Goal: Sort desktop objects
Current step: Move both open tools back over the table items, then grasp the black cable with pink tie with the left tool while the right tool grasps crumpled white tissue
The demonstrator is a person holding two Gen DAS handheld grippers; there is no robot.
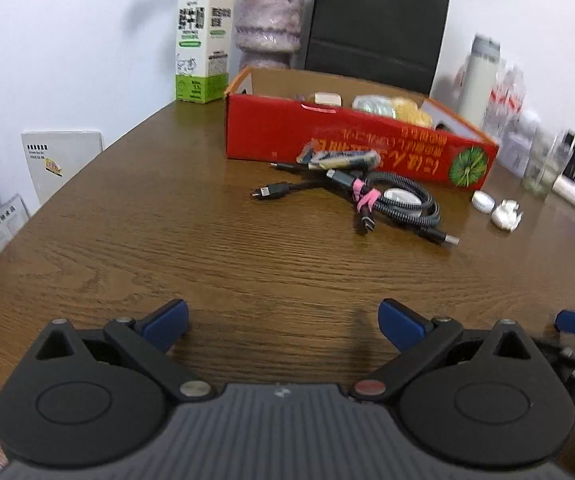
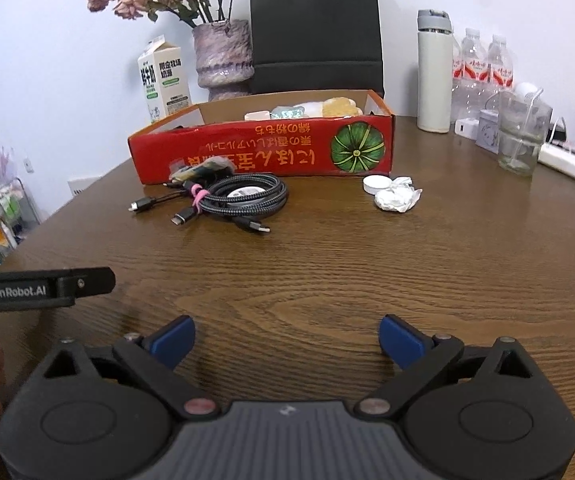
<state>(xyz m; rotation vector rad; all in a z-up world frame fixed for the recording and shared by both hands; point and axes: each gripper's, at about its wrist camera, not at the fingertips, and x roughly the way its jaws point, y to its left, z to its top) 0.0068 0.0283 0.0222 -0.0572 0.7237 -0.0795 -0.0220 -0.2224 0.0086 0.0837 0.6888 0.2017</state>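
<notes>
Beyond the right gripper, whose pads are blue on black arms, the table is dark brown with a wavy wood grain. Farther ahead sits a red box printed with gold characters and a green striped pumpkin (its inside is plain tan card). The cables before it are braided grey and black, tied with a pink strap. The crumpled paper and round cap to their right are white. The left gripper also has 2 blue pads.

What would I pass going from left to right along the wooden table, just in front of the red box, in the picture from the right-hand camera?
Bundle of cables → white round cap → crumpled white paper → empty drinking glass, further back.
</notes>
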